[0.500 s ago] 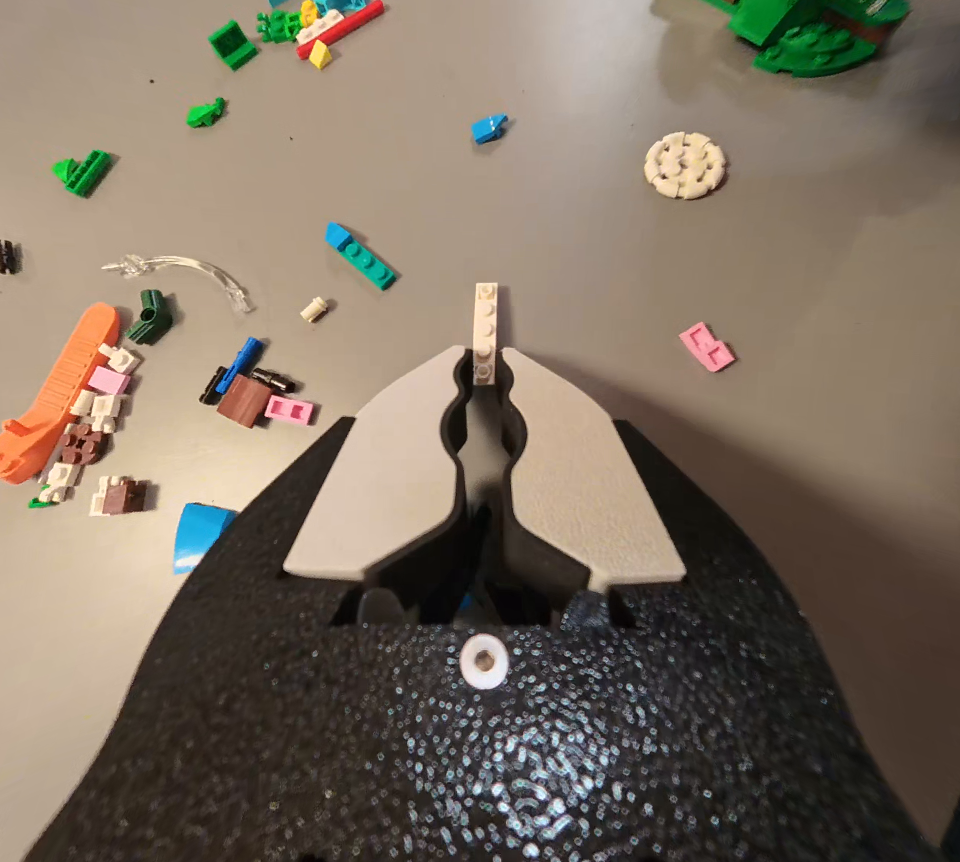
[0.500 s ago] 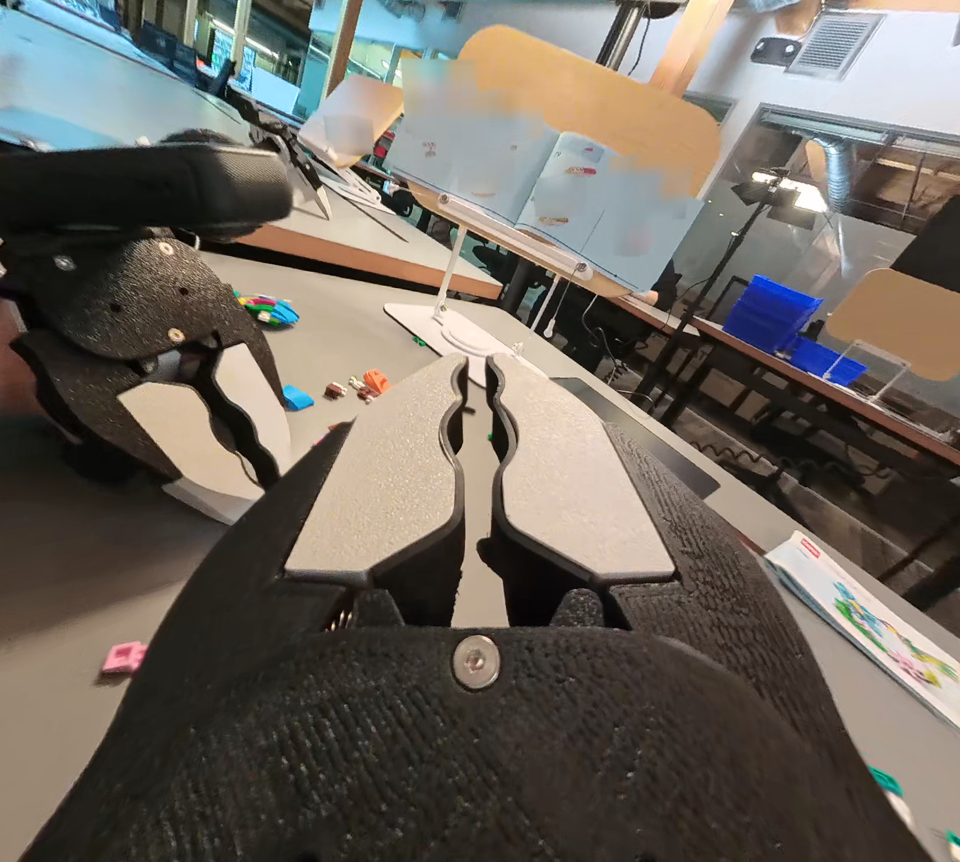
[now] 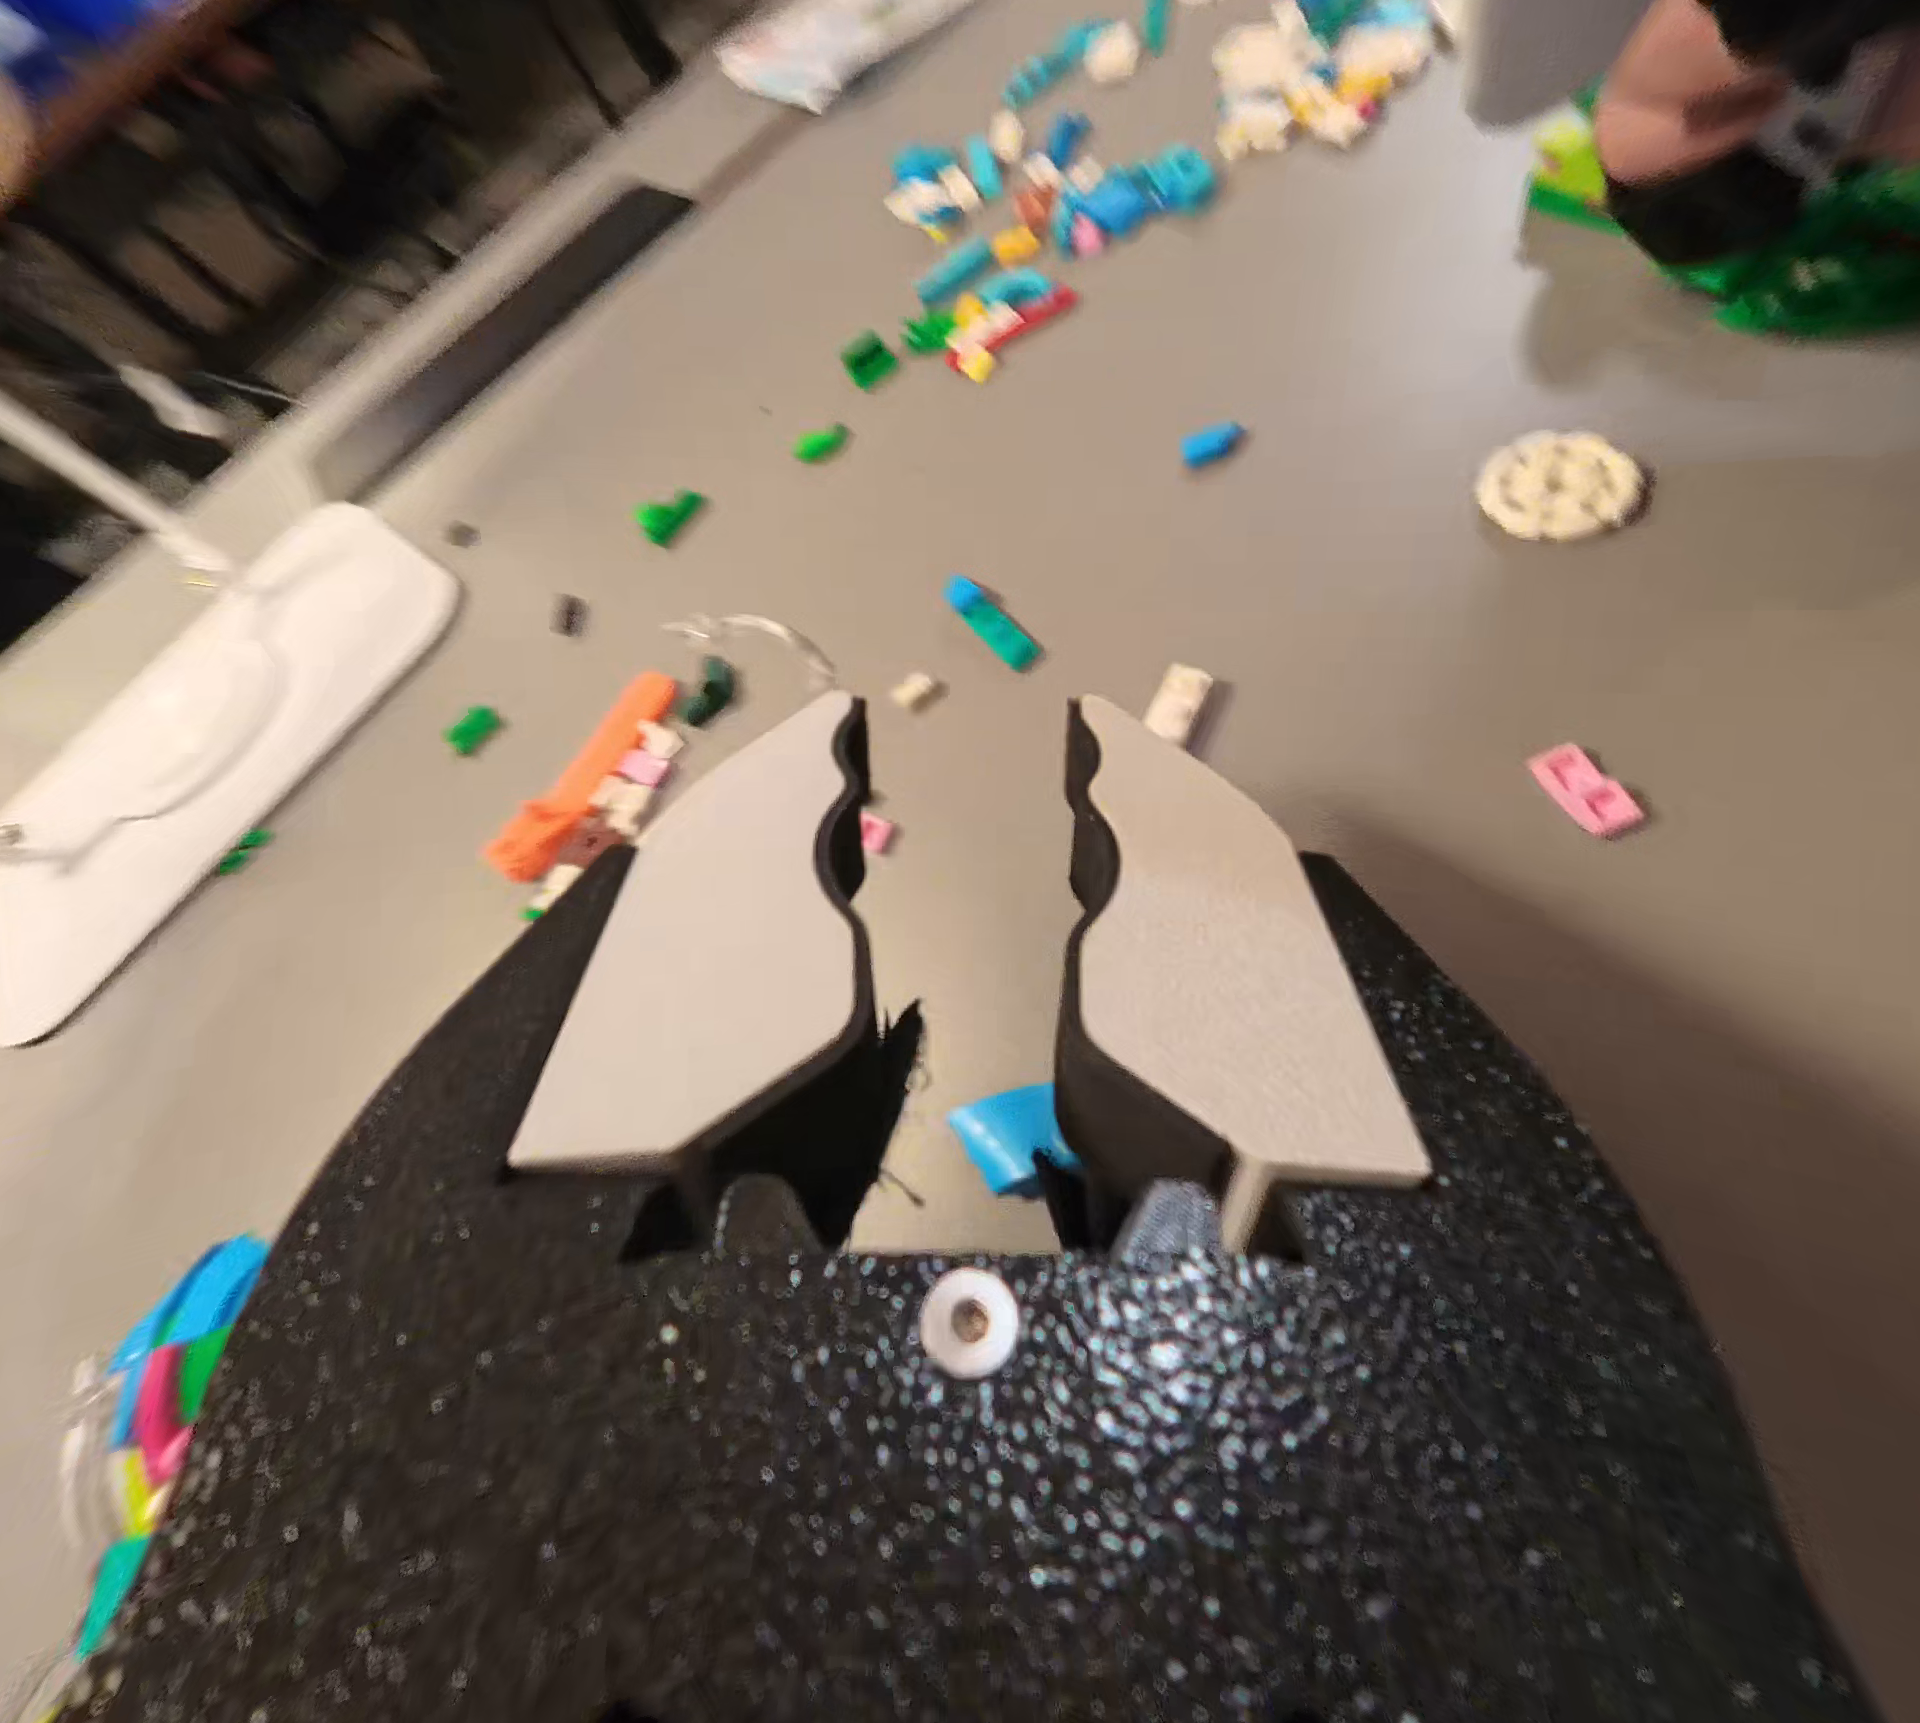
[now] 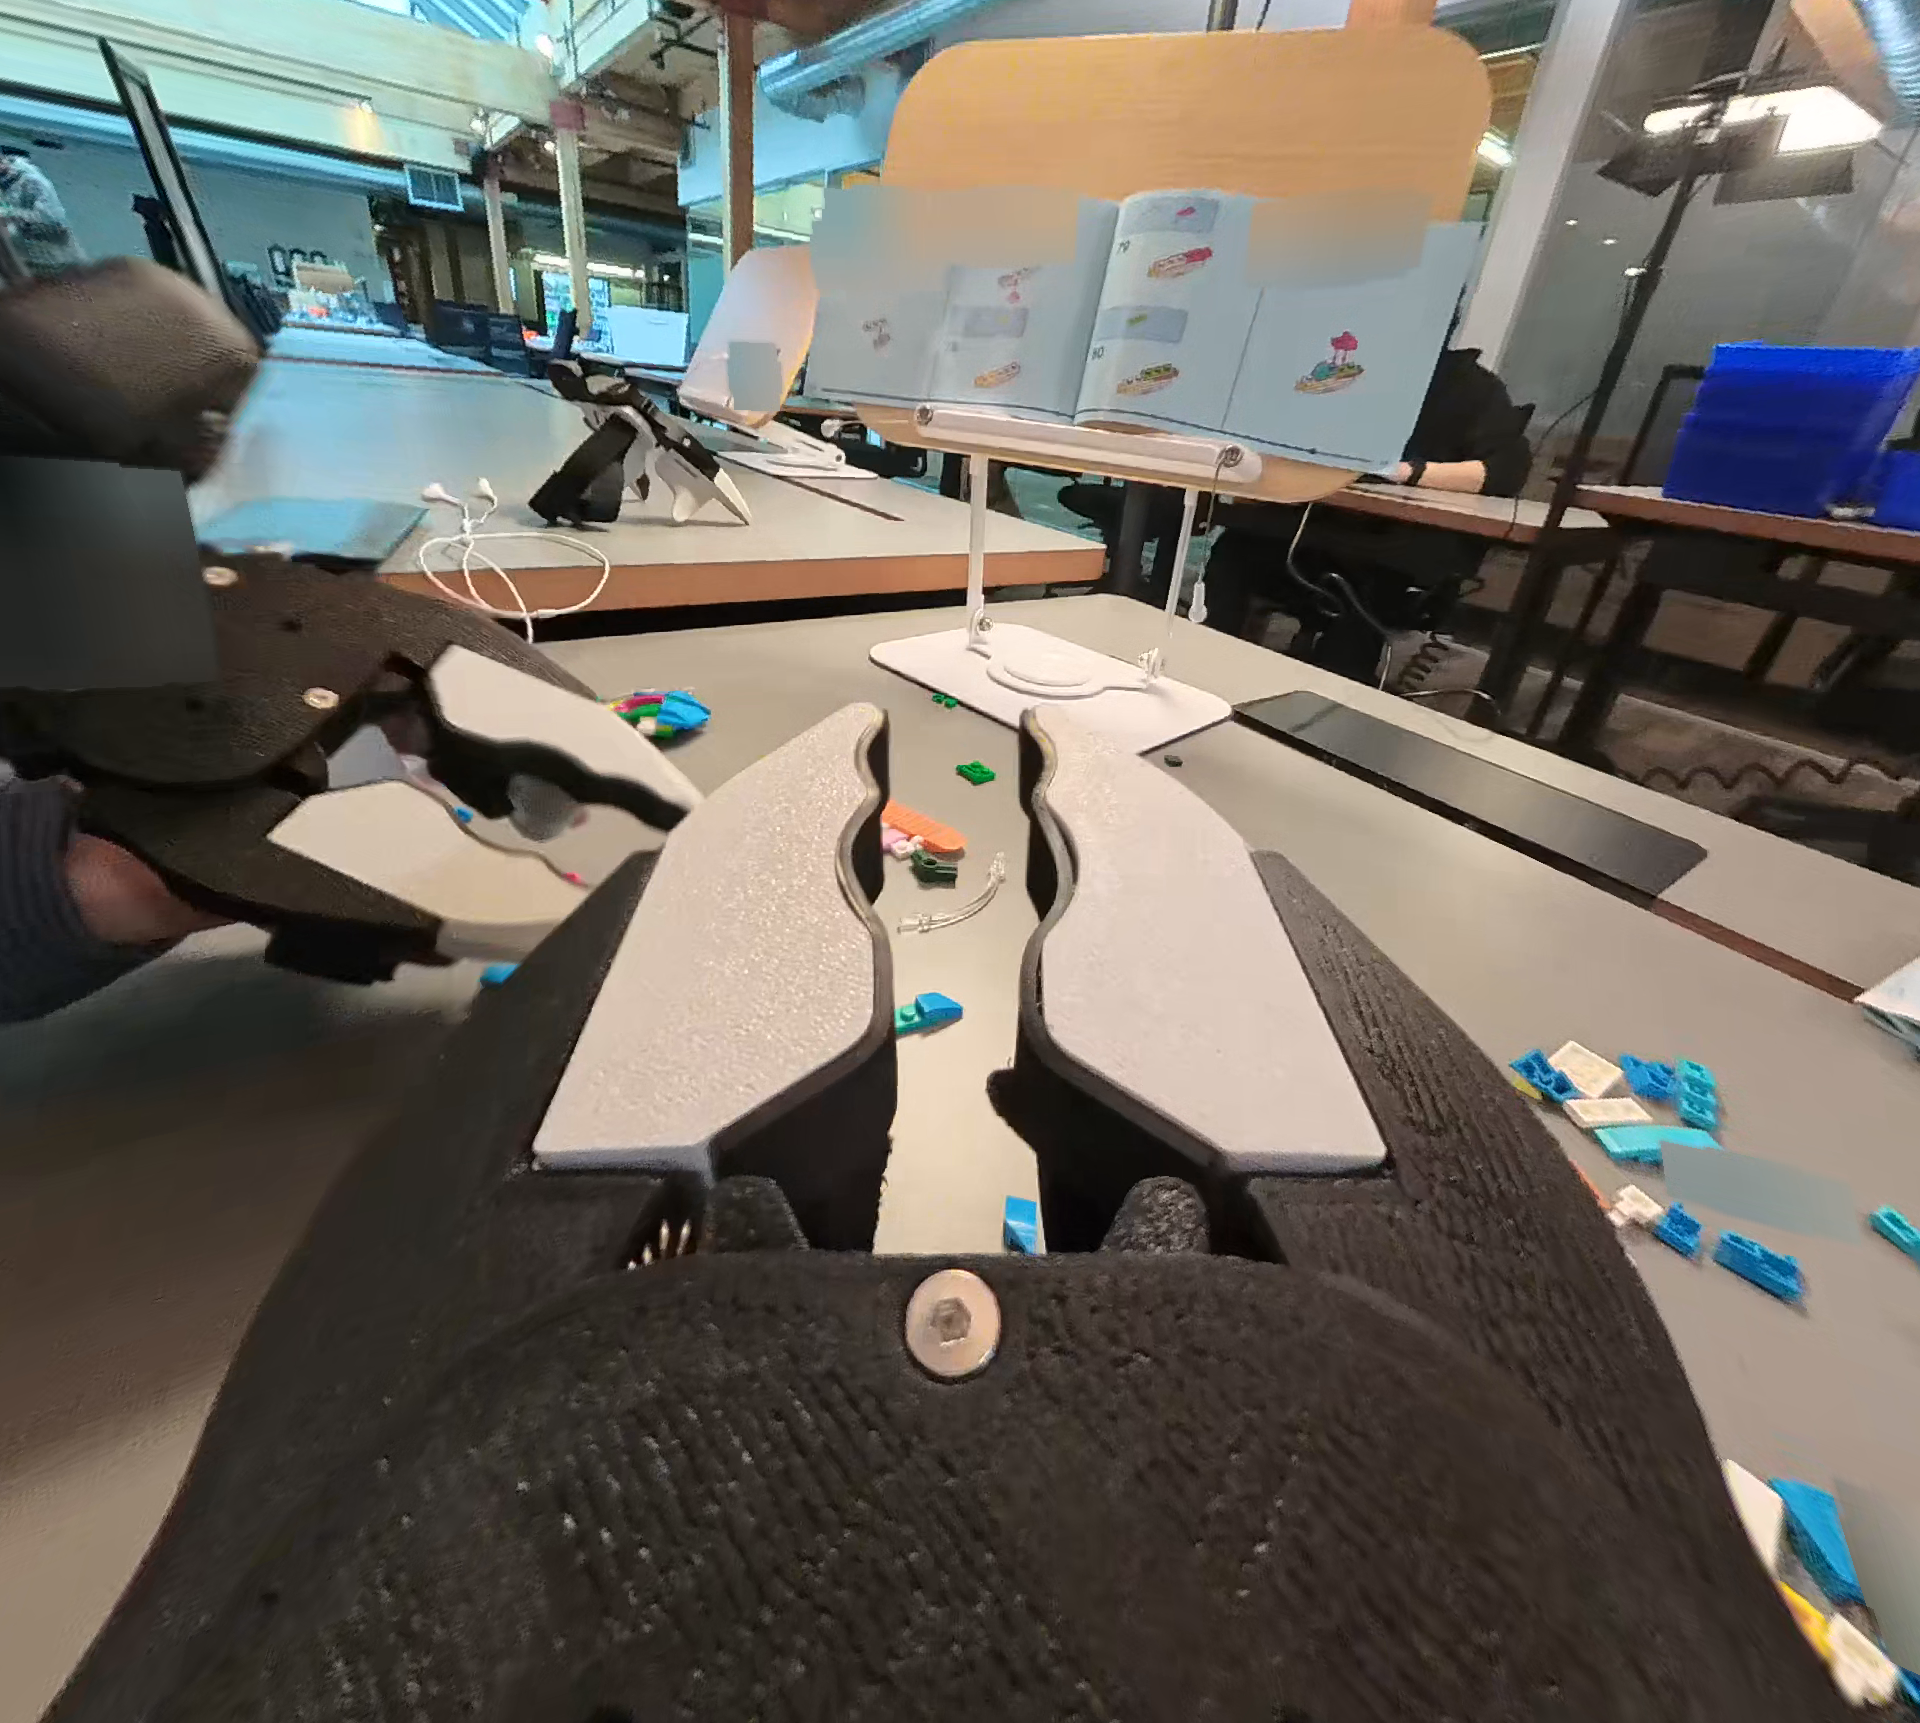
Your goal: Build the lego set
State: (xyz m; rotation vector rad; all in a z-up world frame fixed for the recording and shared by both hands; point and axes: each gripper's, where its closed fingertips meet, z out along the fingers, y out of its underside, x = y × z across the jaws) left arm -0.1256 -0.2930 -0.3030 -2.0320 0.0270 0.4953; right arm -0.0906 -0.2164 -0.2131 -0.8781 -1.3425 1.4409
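Observation:
My left gripper (image 3: 966,717) is open and empty, low over the grey table (image 3: 1351,842). A small cream plate (image 3: 1179,699) lies on the table just beyond its right fingertip. A round cream plate (image 3: 1558,484) and a pink plate (image 3: 1584,790) lie to the right. The green build (image 3: 1829,271) stands at the far right, partly hidden by a hand. My right gripper (image 4: 956,723) is open and empty above the table; the left gripper (image 4: 561,842) shows to its left. The left view is blurred.
Loose bricks lie scattered: a blue and white heap (image 3: 1143,146), an orange piece (image 3: 592,780), a teal and blue piece (image 3: 992,624) and blue bricks (image 4: 1621,1112). An open instruction booklet (image 4: 1143,323) sits on a white stand (image 4: 1049,676). A black strip (image 4: 1455,800) lies beyond.
My left gripper has opened and let go of the cream plate, which now lies on the table; its view has tilted up. My right gripper has opened too and moved.

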